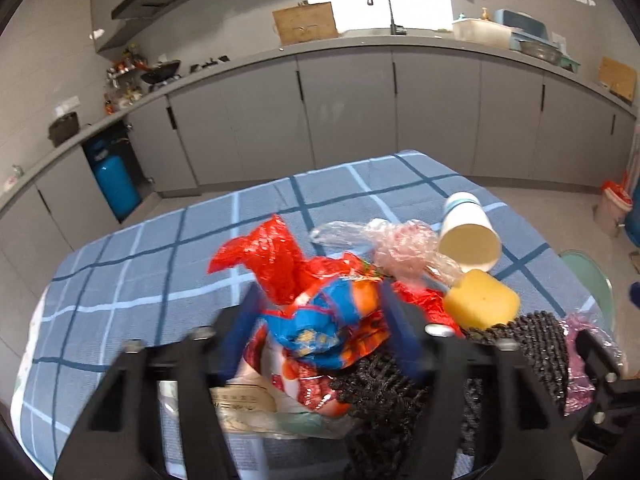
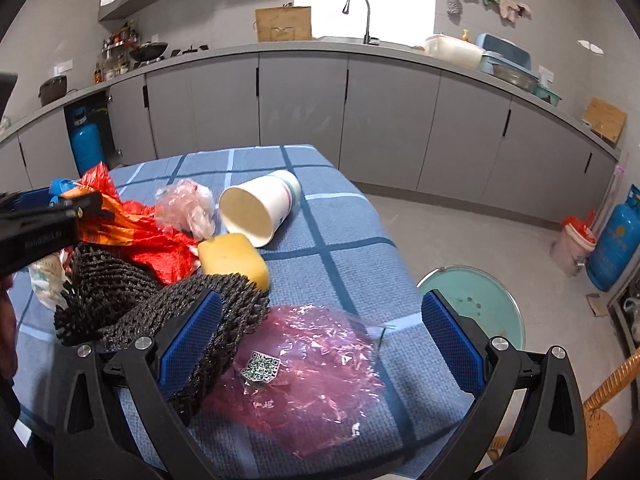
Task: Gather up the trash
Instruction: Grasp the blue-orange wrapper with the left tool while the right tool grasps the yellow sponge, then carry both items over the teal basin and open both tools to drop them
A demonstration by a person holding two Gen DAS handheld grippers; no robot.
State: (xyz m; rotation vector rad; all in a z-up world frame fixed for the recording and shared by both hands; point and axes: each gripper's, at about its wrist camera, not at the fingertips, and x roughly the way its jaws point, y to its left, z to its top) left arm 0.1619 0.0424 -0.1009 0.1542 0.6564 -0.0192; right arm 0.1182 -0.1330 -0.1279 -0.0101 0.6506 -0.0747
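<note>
Two hand-held grippers work a heap of trash on a table (image 2: 352, 240) covered in blue checked cloth. Nearest in the right wrist view, the right gripper (image 2: 320, 340) has its blue-padded fingers (image 2: 192, 336) wide apart, poised above a crumpled pink plastic sheet (image 2: 312, 376) that carries a small code sticker; the left finger sits against a black woven mat (image 2: 132, 300), and nothing is clamped.

In the left wrist view, the left gripper (image 1: 320, 332) has its fingers (image 1: 404, 340) drawn in on either side of a blue and orange snack wrapper (image 1: 328, 324); motion blur leaves it unclear whether the pads are pressing on it. Under the wrapper lies a white printed bag (image 1: 244, 404), and the black woven mat spreads to its right.

Just beyond, a red plastic bag (image 1: 276, 256) stands up from the left of the heap, a yellow sponge (image 1: 482, 300) sits to the right, touching the mat, and a clear crumpled plastic bag (image 1: 400, 248) lies between them. Behind the sponge a white paper cup (image 1: 468, 232) lies on its side, mouth toward the camera.

Off the table's right edge stands a green round stool (image 2: 480, 300). Farther right on the floor are a bin (image 2: 572, 244) lined in red and a blue gas cylinder (image 2: 616, 248). Grey cabinets (image 2: 304, 100) and a sink tap (image 2: 360, 16) line the far wall.
</note>
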